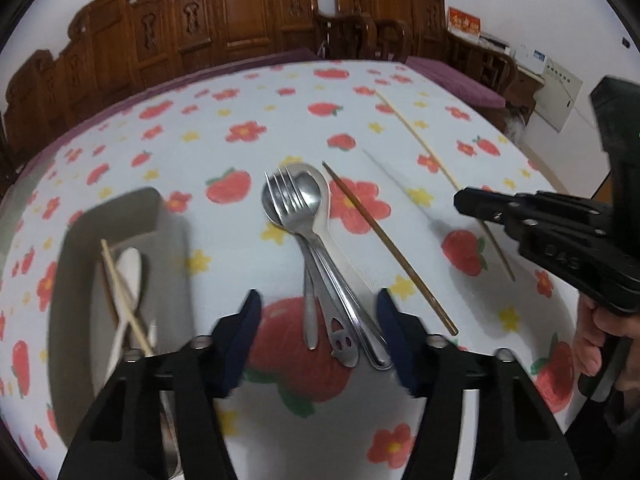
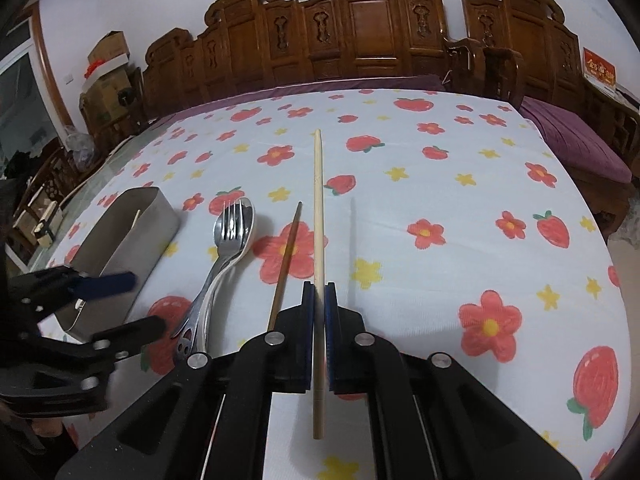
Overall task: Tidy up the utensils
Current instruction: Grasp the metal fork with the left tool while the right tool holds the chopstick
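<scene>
Left wrist view: left tongs (image 1: pixel 318 320) stand apart, nothing pressed between the blue pads (image 1: pixel 244 332); the handle ends of the cutlery pile lie between them on the desk (image 1: pixel 280 120), whether touched cannot be told. The pile is a fork (image 1: pixel 298 216) on top of a metal spoon (image 1: pixel 312 196) and a white spoon (image 1: pixel 326 216), bowls and tines pointing away from the camera, all on the flower-and-strawberry cloth. Just right of the pile lies a dark brown chopstick (image 1: pixel 390 250), flat on the cloth. Left of the pile stands a grey metal holder (image 1: pixel 120 216); inside it a pale chopstick (image 1: pixel 126 296), a darker stick and a white spoon lean crossed. At the right edge the right tongs (image 1: pixel 476 204) come in, a hand (image 1: pixel 592 336) on the grip, with a light chopstick (image 1: pixel 424 144) running through the tip and clear of the cloth; its shadow falls to the left.

Right wrist view: right tongs (image 2: pixel 319 292) are clenched on the light chopstick (image 2: pixel 318 200), which runs straight ahead and juts out behind the pads. The brown chopstick (image 2: pixel 286 264) lies just left, then the fork and spoons (image 2: pixel 232 232), then the holder (image 2: pixel 132 224). Left tongs (image 2: pixel 132 304) are parted, near the holder and the cutlery handles
</scene>
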`<state>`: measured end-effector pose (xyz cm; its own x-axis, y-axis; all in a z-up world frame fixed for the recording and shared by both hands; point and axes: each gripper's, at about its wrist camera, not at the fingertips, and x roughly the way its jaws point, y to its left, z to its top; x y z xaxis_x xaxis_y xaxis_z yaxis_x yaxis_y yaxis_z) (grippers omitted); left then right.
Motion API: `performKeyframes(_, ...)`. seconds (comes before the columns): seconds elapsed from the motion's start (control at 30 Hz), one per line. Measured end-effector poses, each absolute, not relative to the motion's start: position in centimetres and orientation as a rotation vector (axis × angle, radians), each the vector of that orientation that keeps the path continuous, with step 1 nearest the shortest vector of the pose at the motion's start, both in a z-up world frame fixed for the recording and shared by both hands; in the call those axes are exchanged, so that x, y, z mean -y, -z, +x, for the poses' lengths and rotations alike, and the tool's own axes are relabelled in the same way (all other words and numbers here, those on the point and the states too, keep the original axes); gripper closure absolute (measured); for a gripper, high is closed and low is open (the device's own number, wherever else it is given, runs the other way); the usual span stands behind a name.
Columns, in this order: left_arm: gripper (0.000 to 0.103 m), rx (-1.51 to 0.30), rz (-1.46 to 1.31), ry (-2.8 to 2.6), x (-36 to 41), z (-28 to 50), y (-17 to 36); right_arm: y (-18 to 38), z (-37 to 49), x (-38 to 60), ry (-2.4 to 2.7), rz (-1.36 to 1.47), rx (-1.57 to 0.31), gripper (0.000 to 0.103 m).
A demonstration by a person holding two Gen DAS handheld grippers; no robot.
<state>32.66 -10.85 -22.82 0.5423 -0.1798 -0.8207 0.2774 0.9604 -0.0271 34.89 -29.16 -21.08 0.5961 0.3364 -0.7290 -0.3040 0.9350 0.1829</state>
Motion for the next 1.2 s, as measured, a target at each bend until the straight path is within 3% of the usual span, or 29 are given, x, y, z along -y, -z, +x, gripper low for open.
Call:
performKeyframes(0.13,0.071,-0.990,0.085,0.271,11.0,33.8,23.6,20.9,34.7,29.2,-0.378,0.041,-0.850,0.097)
performKeyframes(0.27,0.080,-1.013,0.070,0.257,11.2,35.2,24.1,20.8,34.6,29.2,-0.379,0.042,-0.847,0.097)
performKeyframes(0.6,0.083,-1.019,0.054,0.278,12.3,36.6,24.3,20.5,34.5,29.5,-0.382,0.054,-0.841,0.097)
performKeyframes(0.93,0.093,-1.024,0.014,0.265,11.3,36.6,24.1,20.4,34.5,29.5,-0.380,0.055,-0.842,0.097)
performKeyframes(1.2,0.093,-1.053,0.062,0.266,12.5,37.0,25.2,20.7,34.5,29.4,-0.377,0.049,-0.846,0.097)
